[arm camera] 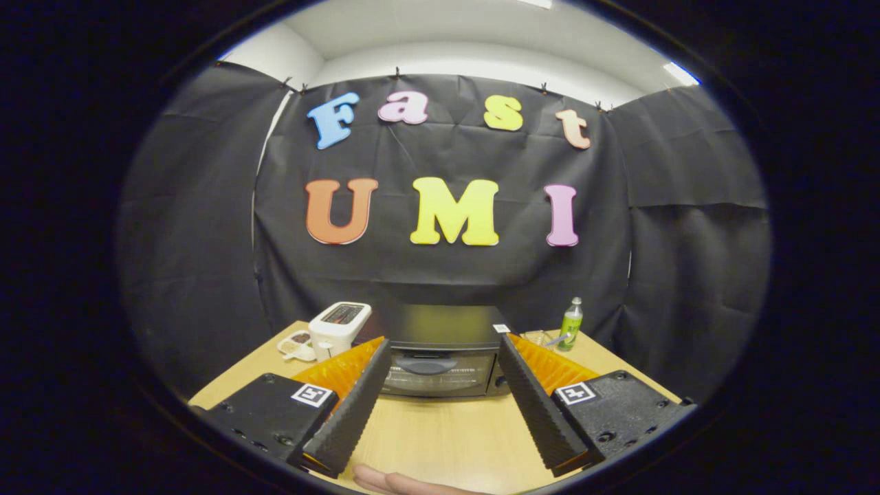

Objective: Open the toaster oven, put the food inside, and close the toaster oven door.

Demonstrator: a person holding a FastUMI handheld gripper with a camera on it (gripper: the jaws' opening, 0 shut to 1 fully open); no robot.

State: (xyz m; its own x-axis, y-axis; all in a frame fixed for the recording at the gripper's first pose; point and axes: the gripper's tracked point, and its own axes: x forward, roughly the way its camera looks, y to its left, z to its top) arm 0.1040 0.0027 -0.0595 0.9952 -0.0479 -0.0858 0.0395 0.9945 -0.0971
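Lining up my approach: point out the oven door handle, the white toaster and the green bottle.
handle [427, 365], gripper view, middle of the bar
toaster [337, 328], gripper view, front face
bottle [570, 326], gripper view, its label

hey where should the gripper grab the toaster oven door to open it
Probably the dark curved handle near the top of the toaster oven door, approached straight from the front. It appears to stand out from the glass, and the door is shut, facing the open gripper, whose fingers frame it from a distance.
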